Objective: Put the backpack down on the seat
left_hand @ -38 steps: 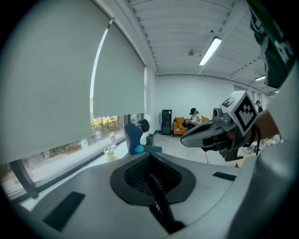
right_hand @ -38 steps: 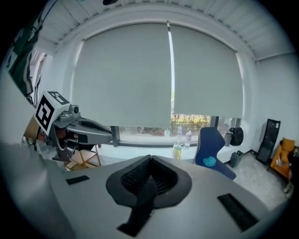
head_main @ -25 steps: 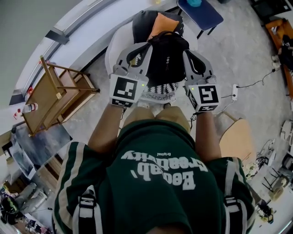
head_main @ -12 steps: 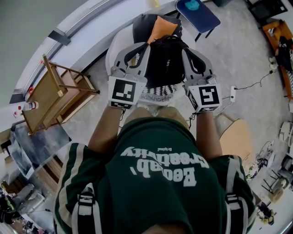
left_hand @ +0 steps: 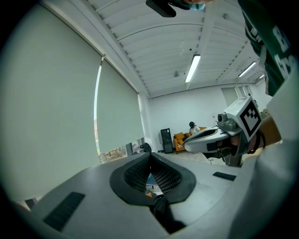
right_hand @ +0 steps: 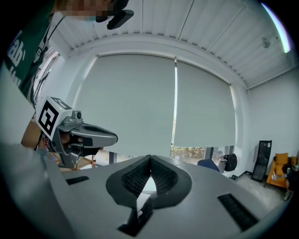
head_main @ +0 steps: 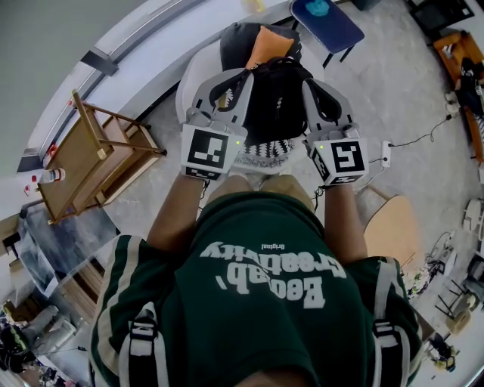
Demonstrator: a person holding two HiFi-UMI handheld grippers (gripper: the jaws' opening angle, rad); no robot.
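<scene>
The black backpack (head_main: 274, 102) hangs between my two grippers, over a white rounded seat (head_main: 193, 75) that holds a dark cushion (head_main: 238, 38) and an orange cushion (head_main: 266, 44). My left gripper (head_main: 240, 77) is at the pack's left side and my right gripper (head_main: 308, 85) at its right. In the left gripper view the left gripper (left_hand: 150, 156) is shut, with a black strap (left_hand: 163, 217) pinched low between its pads. In the right gripper view the right gripper (right_hand: 150, 161) is shut on a black strap (right_hand: 140, 217) with a white tag.
A wooden rack (head_main: 91, 151) stands to the left of the seat. A blue chair (head_main: 325, 19) is behind it on the right. A power strip with its cable (head_main: 387, 151) lies on the floor to the right, near a light wooden board (head_main: 393, 227).
</scene>
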